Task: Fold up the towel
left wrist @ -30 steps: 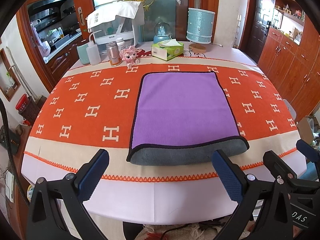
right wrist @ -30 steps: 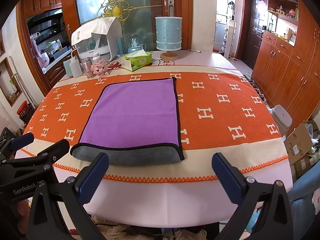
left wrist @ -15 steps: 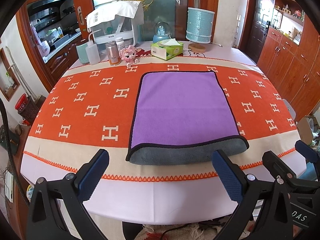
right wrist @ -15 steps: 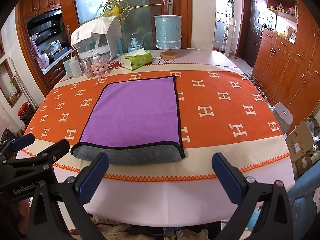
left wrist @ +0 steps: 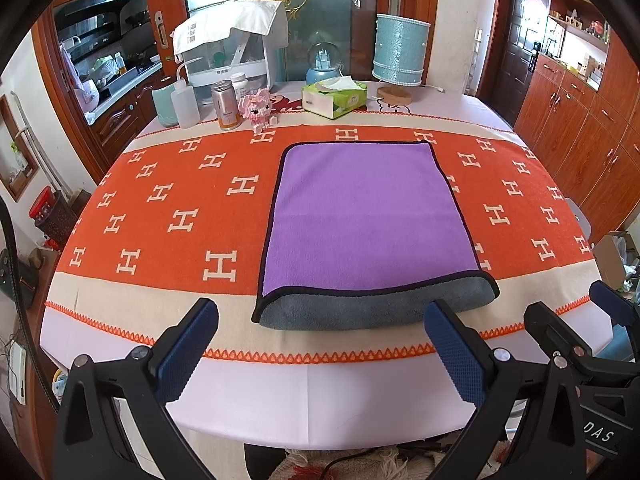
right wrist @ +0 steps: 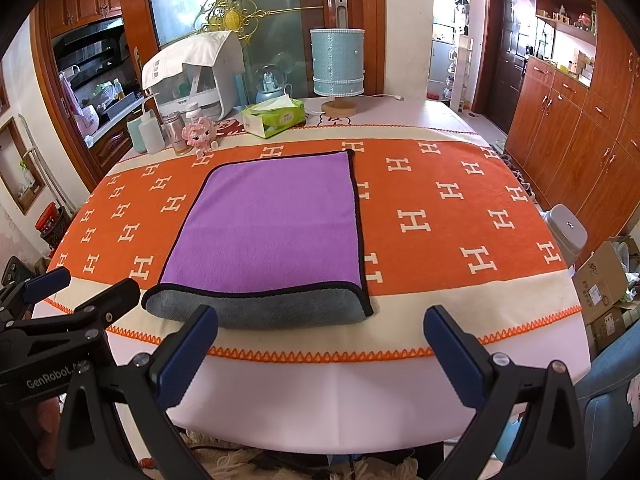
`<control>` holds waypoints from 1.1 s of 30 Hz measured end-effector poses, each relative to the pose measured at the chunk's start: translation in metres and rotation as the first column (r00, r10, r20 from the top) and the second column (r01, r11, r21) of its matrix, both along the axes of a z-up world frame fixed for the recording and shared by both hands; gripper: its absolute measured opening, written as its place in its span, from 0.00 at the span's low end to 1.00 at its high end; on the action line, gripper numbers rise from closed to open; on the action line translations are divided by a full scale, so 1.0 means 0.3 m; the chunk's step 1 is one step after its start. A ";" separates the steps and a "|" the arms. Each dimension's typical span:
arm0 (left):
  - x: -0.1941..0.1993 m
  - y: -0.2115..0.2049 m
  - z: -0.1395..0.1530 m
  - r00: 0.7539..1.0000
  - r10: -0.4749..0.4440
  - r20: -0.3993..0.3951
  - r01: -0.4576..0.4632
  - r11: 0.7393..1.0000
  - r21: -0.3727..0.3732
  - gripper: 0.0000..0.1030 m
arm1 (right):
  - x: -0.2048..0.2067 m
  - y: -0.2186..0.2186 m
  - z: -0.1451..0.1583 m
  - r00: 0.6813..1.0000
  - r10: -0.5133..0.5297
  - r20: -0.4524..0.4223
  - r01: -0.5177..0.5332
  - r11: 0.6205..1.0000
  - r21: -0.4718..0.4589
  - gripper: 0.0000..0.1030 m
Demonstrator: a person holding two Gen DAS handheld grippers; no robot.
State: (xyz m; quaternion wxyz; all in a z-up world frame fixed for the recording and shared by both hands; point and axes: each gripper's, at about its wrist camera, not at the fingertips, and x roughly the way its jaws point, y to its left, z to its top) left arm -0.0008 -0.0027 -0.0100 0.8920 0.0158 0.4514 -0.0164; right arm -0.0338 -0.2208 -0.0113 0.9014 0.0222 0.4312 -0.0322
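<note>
A purple towel (left wrist: 366,216) with black trim lies flat on the orange H-patterned tablecloth (left wrist: 160,208), folded over so its grey underside (left wrist: 372,306) shows along the near edge. It also shows in the right wrist view (right wrist: 272,224). My left gripper (left wrist: 320,344) is open and empty, held back near the table's front edge, just short of the grey fold. My right gripper (right wrist: 320,344) is open and empty too, by the front edge, with the towel's near right corner (right wrist: 366,308) between its fingers in view. Each gripper shows at the other view's side.
At the table's far end stand a tissue box (left wrist: 334,98), a blue lamp (left wrist: 400,56), a snow globe (left wrist: 324,62), a pink toy (left wrist: 258,108), a can and bottles (left wrist: 184,104), and a white covered rack (left wrist: 232,48). Wooden cabinets (right wrist: 580,128) line the right; a stool (right wrist: 568,232) is beside the table.
Both views have shifted very slightly toward the table. The towel has not moved and both grippers stay open.
</note>
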 end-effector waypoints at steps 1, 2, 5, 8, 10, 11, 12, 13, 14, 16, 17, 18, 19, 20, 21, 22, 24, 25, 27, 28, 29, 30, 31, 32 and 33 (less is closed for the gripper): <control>0.000 0.000 0.000 1.000 0.000 0.000 0.000 1.000 -0.001 0.99 | 0.000 0.000 0.000 1.000 0.000 -0.001 0.000 1.000 0.000 1.00; -0.001 -0.001 -0.001 1.000 0.000 -0.001 0.000 1.000 -0.001 0.99 | 0.000 0.000 0.000 1.000 0.000 0.000 0.000 1.000 0.000 1.00; 0.000 -0.002 -0.002 1.000 0.000 -0.001 0.000 1.000 0.000 0.99 | 0.002 0.000 0.000 1.000 0.000 -0.001 0.000 1.000 0.000 1.00; 0.000 0.000 -0.002 1.000 0.000 -0.001 0.000 1.000 -0.002 0.99 | 0.002 0.000 -0.001 1.000 0.001 0.000 -0.001 1.000 0.001 1.00; 0.001 0.001 -0.001 1.000 0.000 -0.002 0.000 1.000 -0.001 0.99 | 0.003 -0.001 -0.001 1.000 0.000 0.000 0.000 1.000 0.000 1.00; 0.000 0.000 -0.002 1.000 0.000 -0.002 0.000 1.000 -0.001 0.99 | 0.004 -0.001 0.000 1.000 0.000 -0.001 0.000 1.000 0.001 1.00; 0.000 0.000 -0.002 1.000 0.000 -0.002 0.000 1.000 -0.002 0.99 | 0.004 -0.002 0.000 1.000 0.000 -0.001 0.000 1.000 0.001 1.00; 0.000 0.001 -0.001 1.000 0.000 -0.001 0.000 1.000 -0.002 0.99 | 0.004 -0.002 0.000 1.000 0.000 -0.001 0.000 1.000 0.001 1.00; 0.000 0.000 -0.001 1.000 0.000 -0.001 0.000 1.000 -0.001 0.99 | 0.005 -0.002 0.000 1.000 0.000 -0.001 0.000 1.000 0.001 1.00; 0.001 0.001 -0.001 1.000 0.000 -0.001 0.000 1.000 -0.002 0.99 | 0.005 -0.002 0.000 1.000 0.001 -0.001 -0.001 1.000 0.002 1.00; 0.001 0.000 -0.002 1.000 0.000 -0.001 0.000 1.000 -0.001 0.99 | 0.005 -0.002 0.000 1.000 0.001 -0.001 -0.001 1.000 0.001 1.00; 0.001 -0.001 -0.002 1.000 0.000 -0.002 0.000 1.000 -0.001 0.99 | 0.006 -0.002 0.000 1.000 0.001 0.000 -0.001 1.000 0.001 1.00; 0.001 0.000 -0.001 1.000 0.000 -0.002 0.000 1.000 -0.002 0.99 | 0.006 -0.003 0.001 1.000 0.001 -0.001 -0.001 1.000 0.001 1.00; 0.001 0.000 -0.001 1.000 0.000 -0.003 0.000 1.000 -0.002 0.99 | 0.006 -0.003 0.001 1.000 0.001 -0.001 -0.001 1.000 0.002 1.00; 0.001 0.000 -0.001 1.000 0.000 -0.003 0.000 1.000 -0.001 0.99 | 0.007 -0.002 -0.001 1.000 0.001 -0.001 -0.001 1.000 0.002 1.00; 0.001 -0.001 -0.002 1.000 0.000 -0.003 0.000 1.000 -0.001 0.99 | 0.007 -0.004 0.001 1.000 0.001 -0.001 -0.001 1.000 0.002 1.00; 0.004 -0.001 -0.007 1.000 -0.001 -0.005 0.001 1.000 -0.001 0.99 | 0.006 -0.001 -0.003 1.000 0.001 -0.003 -0.001 1.000 0.003 1.00; 0.006 -0.001 -0.010 1.000 -0.001 -0.007 0.001 1.000 -0.001 0.99 | 0.007 -0.001 -0.003 1.000 0.001 -0.003 -0.001 1.000 0.003 1.00; 0.007 -0.002 -0.013 1.000 -0.002 -0.008 0.002 1.000 -0.001 0.99 | 0.006 0.004 -0.006 1.000 0.001 -0.005 -0.001 1.000 0.004 1.00; 0.007 -0.002 -0.013 1.000 -0.002 -0.007 0.002 1.000 -0.002 0.99 | 0.007 0.004 -0.007 1.000 0.001 -0.005 -0.001 1.000 0.004 1.00; 0.006 -0.003 -0.014 1.000 -0.002 -0.007 0.002 1.000 -0.002 0.99 | 0.007 0.004 -0.007 1.000 0.001 -0.004 -0.001 1.000 0.004 1.00; 0.007 -0.003 -0.013 1.000 -0.002 -0.008 0.002 1.000 -0.001 0.99 | 0.008 0.004 -0.007 1.000 0.001 -0.004 -0.001 1.000 0.004 1.00; 0.007 -0.004 -0.015 1.000 -0.002 -0.008 0.002 1.000 -0.002 0.99 | 0.009 0.003 -0.007 1.000 0.001 -0.005 -0.001 1.000 0.004 1.00; 0.007 -0.004 -0.013 1.000 -0.002 -0.009 0.002 1.000 -0.002 0.99 | 0.009 0.004 -0.007 1.000 0.001 -0.005 -0.001 1.000 0.005 1.00; 0.008 -0.005 -0.015 1.000 -0.002 -0.010 0.002 1.000 -0.003 0.99 | 0.009 0.001 -0.005 1.000 0.001 -0.006 -0.001 1.000 0.006 1.00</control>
